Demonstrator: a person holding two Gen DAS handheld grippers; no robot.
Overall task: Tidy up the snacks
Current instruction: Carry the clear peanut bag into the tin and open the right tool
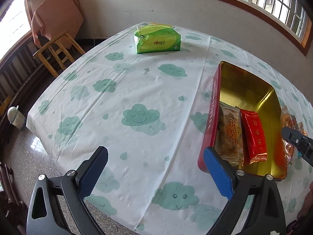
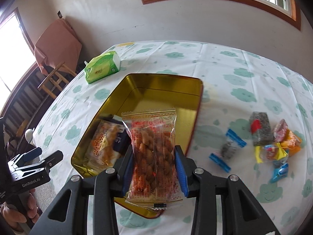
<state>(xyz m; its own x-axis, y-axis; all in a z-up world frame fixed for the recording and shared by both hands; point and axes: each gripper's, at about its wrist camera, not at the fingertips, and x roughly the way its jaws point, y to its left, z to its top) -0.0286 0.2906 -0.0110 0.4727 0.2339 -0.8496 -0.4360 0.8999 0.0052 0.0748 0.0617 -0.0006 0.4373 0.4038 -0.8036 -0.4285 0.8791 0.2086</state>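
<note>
Your right gripper (image 2: pixel 154 168) pinches a clear snack pack (image 2: pixel 152 156) over the tin's (image 2: pixel 137 82) near end. Loose snacks (image 2: pixel 273 146) lie right of it. Your left gripper (image 1: pixel 156 168), jaws spread and empty, hovers left of it.

Both wrist views angled down, close over table (image 1: pixel 137 90), sharing tin (image 2: pixel 164 86)

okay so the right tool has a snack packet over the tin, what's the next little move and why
Probably lower the right tool and let go: its snack packet hangs over the open tin, and bare gold floor shows beyond the two packets inside.
</note>
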